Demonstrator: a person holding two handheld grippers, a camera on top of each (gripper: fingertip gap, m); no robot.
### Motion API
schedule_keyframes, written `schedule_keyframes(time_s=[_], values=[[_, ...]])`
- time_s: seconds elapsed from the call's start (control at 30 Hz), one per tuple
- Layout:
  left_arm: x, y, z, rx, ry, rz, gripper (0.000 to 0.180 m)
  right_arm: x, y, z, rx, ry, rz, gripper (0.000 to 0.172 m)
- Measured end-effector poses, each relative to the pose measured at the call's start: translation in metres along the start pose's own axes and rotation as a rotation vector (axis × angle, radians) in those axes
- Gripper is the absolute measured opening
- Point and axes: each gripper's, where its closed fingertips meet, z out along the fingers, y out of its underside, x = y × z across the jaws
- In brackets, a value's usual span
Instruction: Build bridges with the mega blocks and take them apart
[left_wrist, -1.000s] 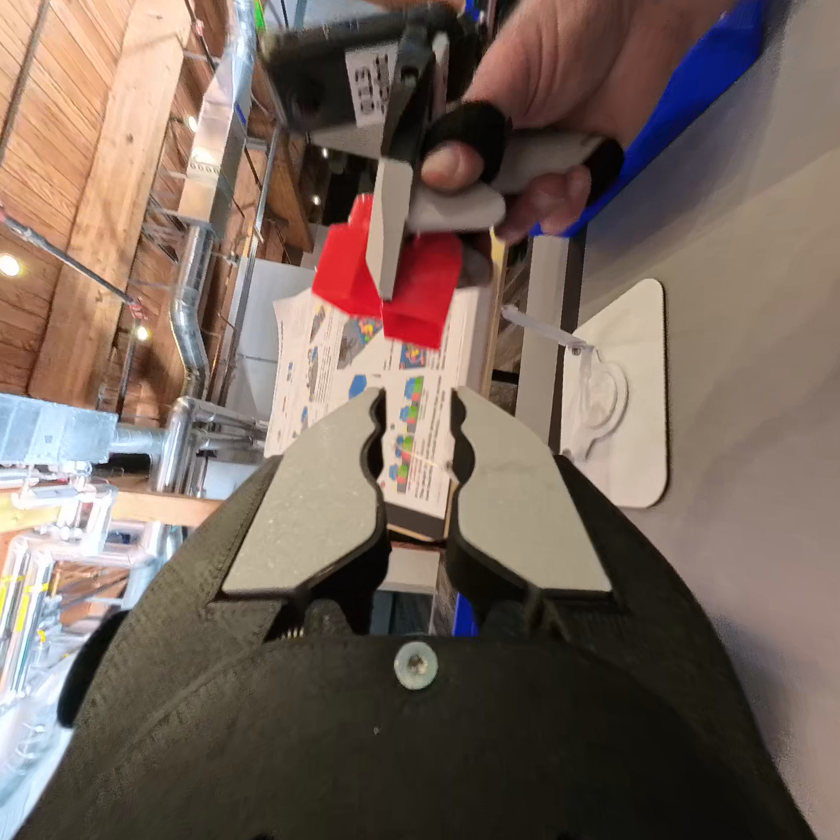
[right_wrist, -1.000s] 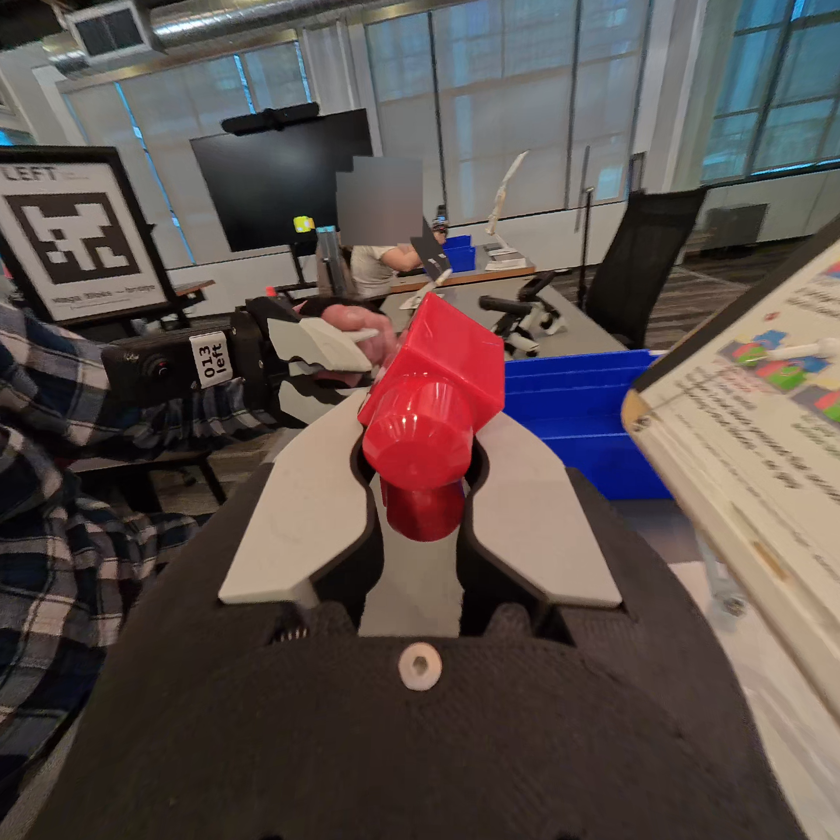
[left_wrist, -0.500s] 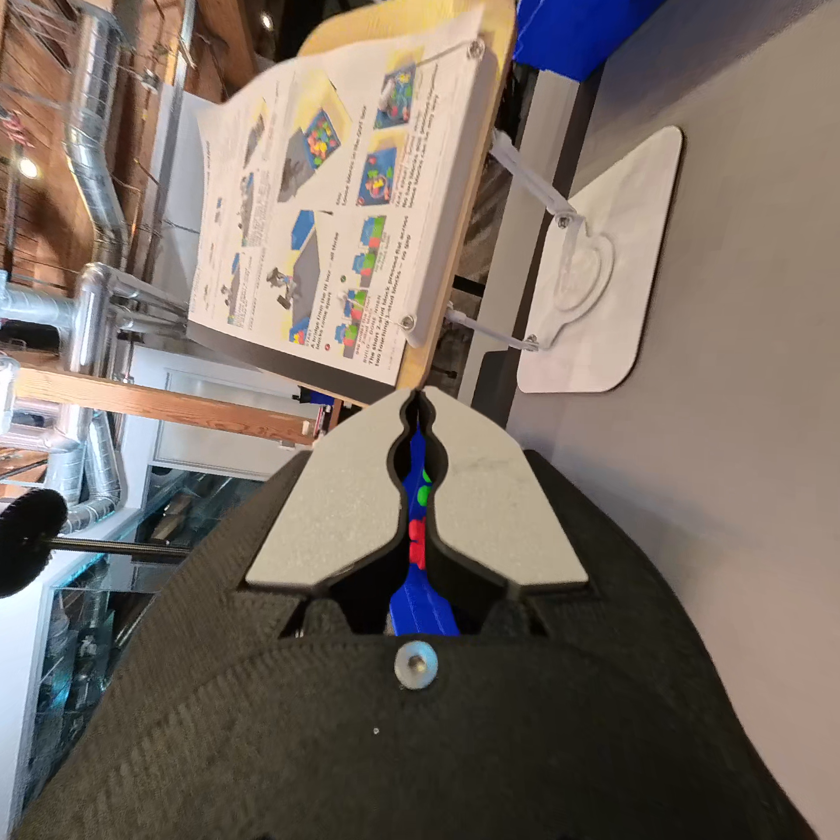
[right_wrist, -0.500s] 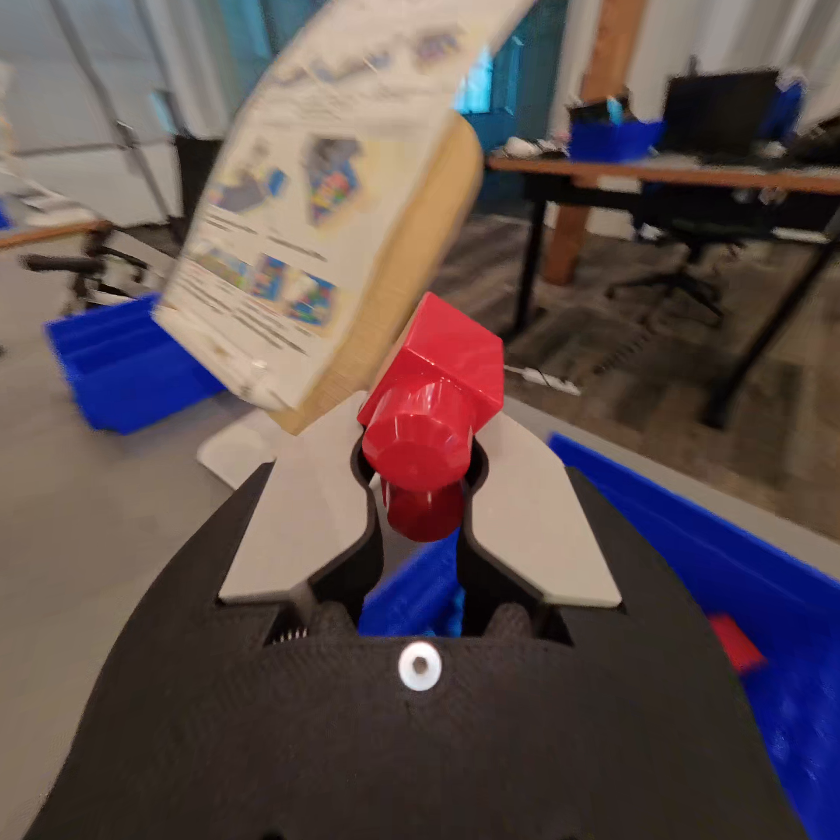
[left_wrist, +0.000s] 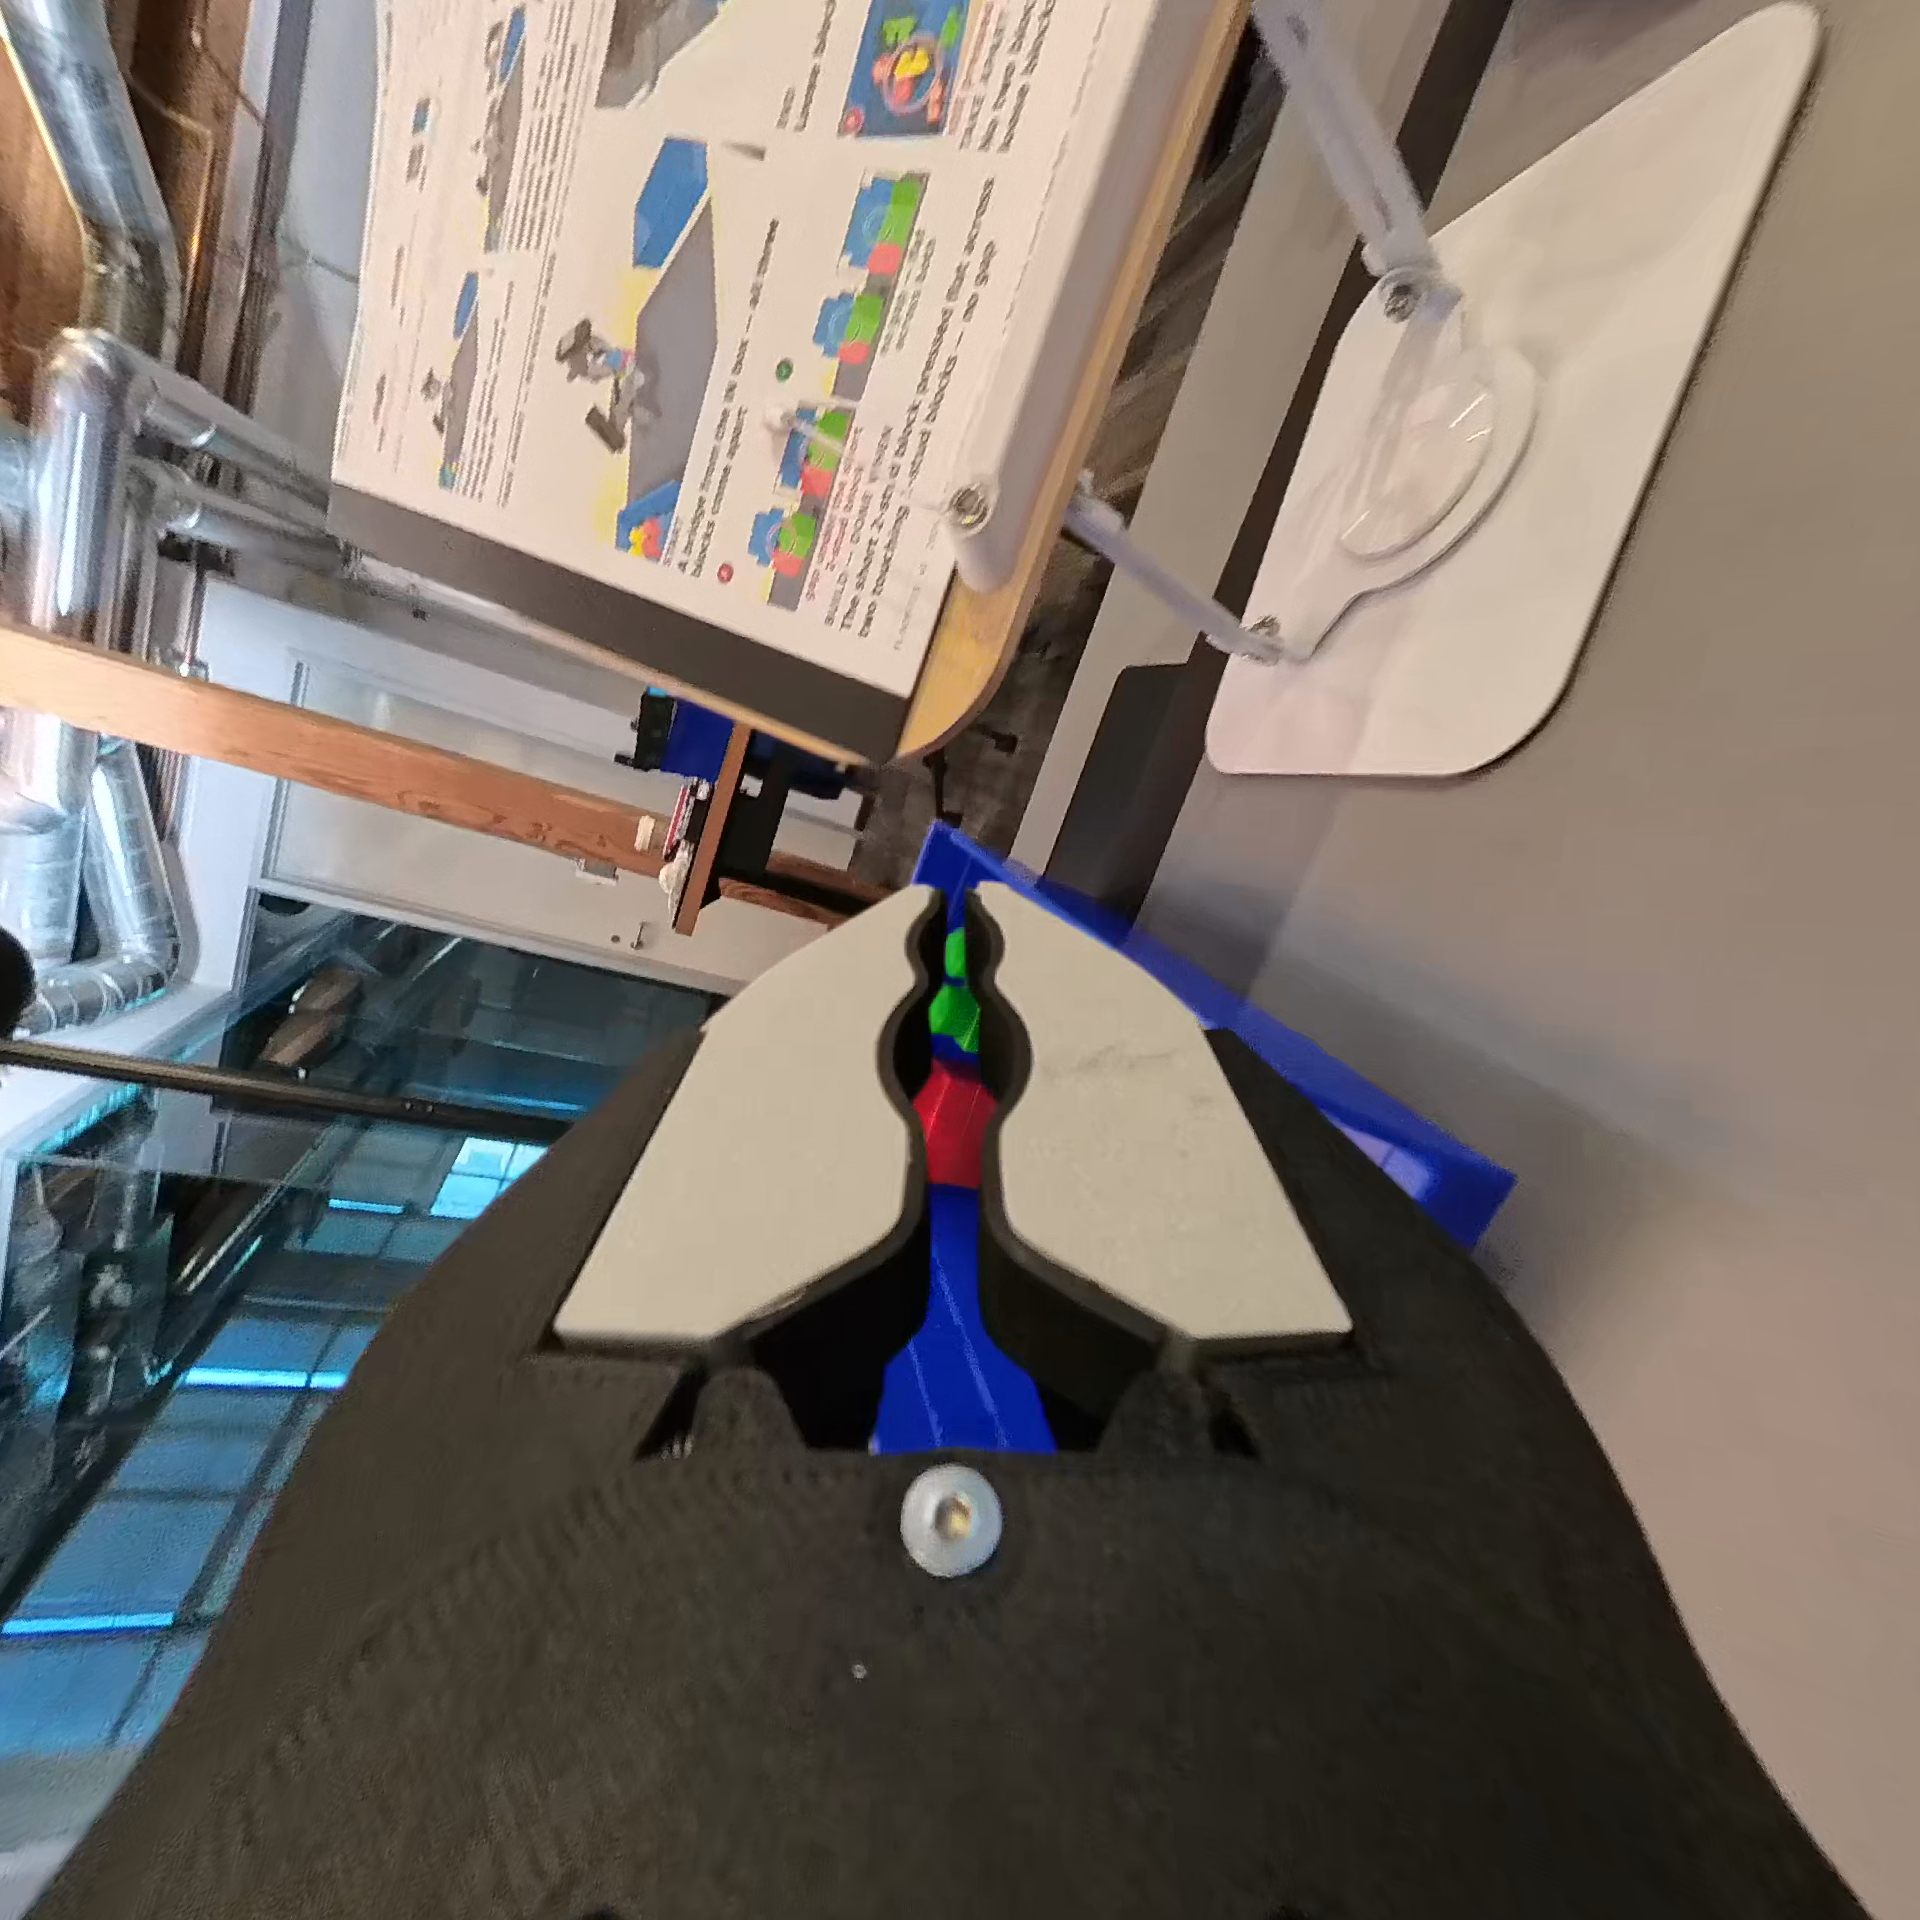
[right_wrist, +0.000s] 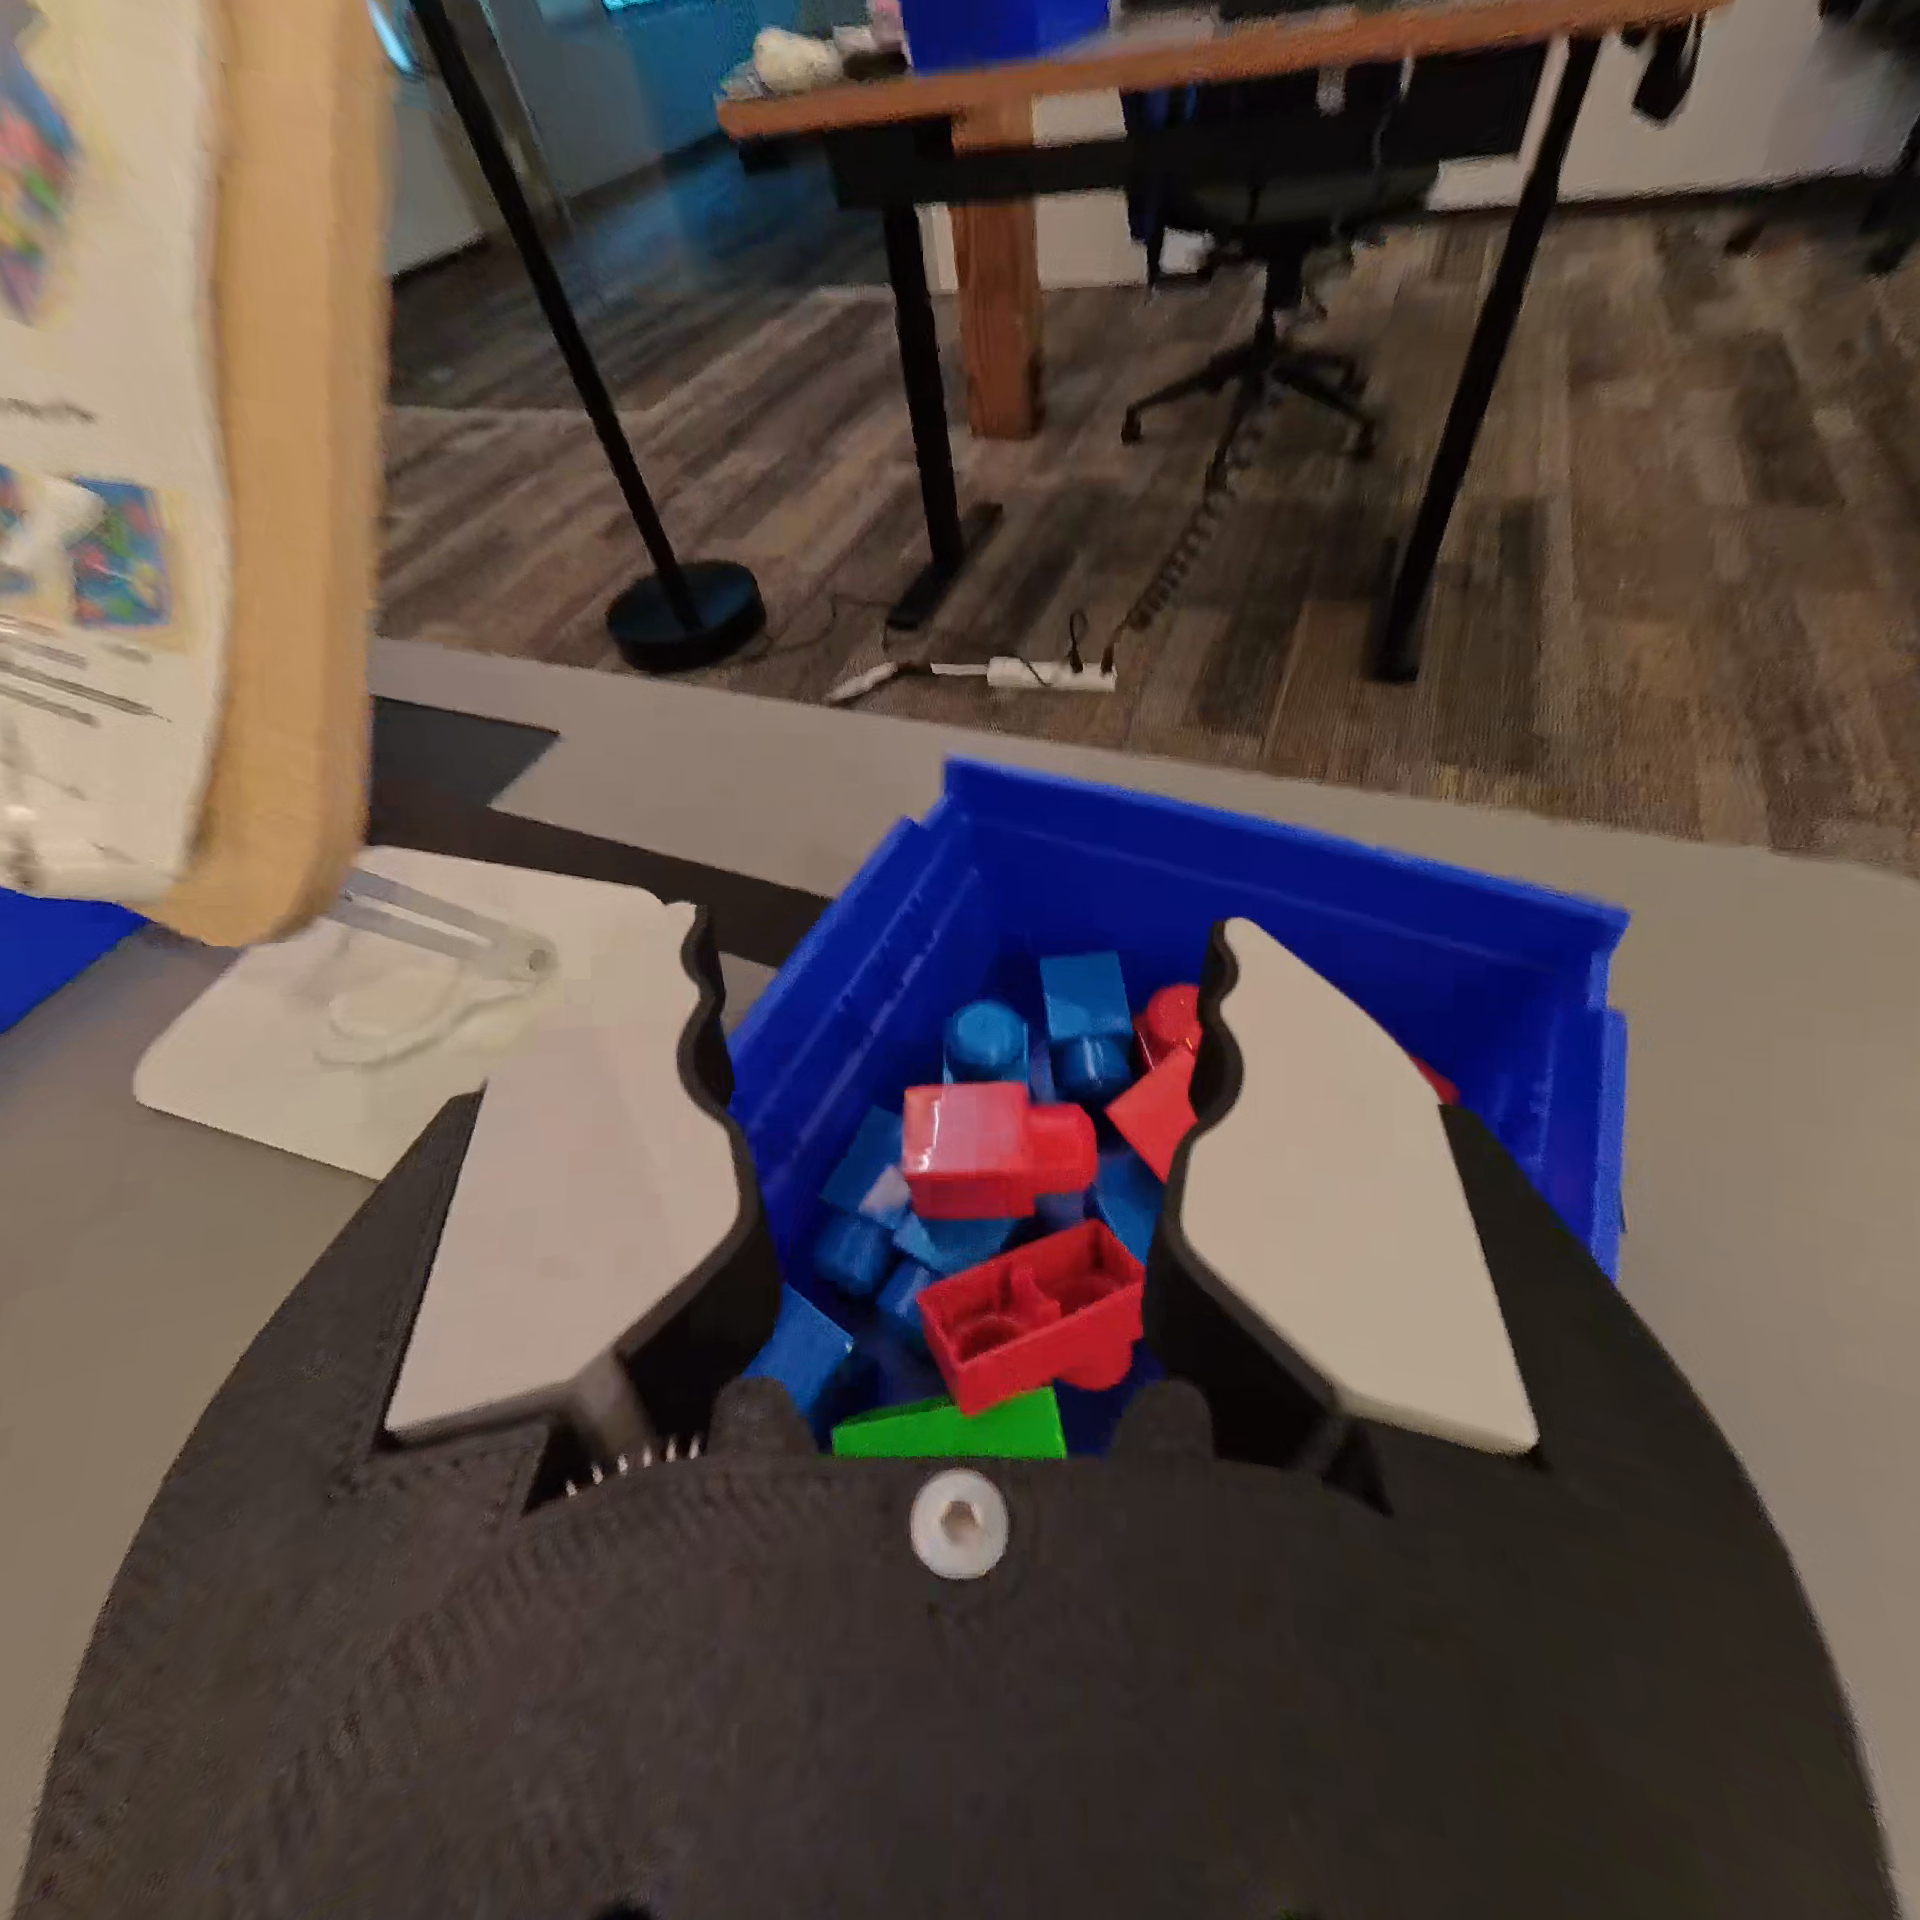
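right gripper (right_wrist: 956, 997), jaws wide and empty, over blue bin (right_wrist: 1288, 862) of loose blocks (right_wrist: 997, 1148); left gripper (left_wrist: 956, 914) nearly closed, empty; no bridge standing, disassembly seemingly done.

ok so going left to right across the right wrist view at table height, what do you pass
Instruction board → its white stand base → the right gripper's left finger → blue bin of red, blue and green blocks → the right finger → bare grey table.
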Motion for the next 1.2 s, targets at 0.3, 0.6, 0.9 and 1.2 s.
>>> schedule_keyframes(time_s=[0.3, 0.6, 0.9, 1.2], values=[[-0.047, 0.083, 0.046, -0.202, 0.073, -0.114, 0.059, -0.088, -0.047, -0.006, 0.127, -0.169, -0.162, 0.080], [-0.021, 0.179, 0.153, -0.395, 0.449, -0.025, 0.062, -0.147, -0.054, -0.004, 0.153, -0.317, -0.231, 0.072], [0.011, 0.201, 0.214, -0.453, 0.718, -0.007, 0.059, -0.157, -0.059, -0.008, 0.182, -0.378, -0.206, 0.068], [0.021, 0.185, 0.213, -0.386, 0.840, -0.124, 0.037, -0.170, -0.059, -0.009, 0.180, -0.418, -0.216, 0.066]])
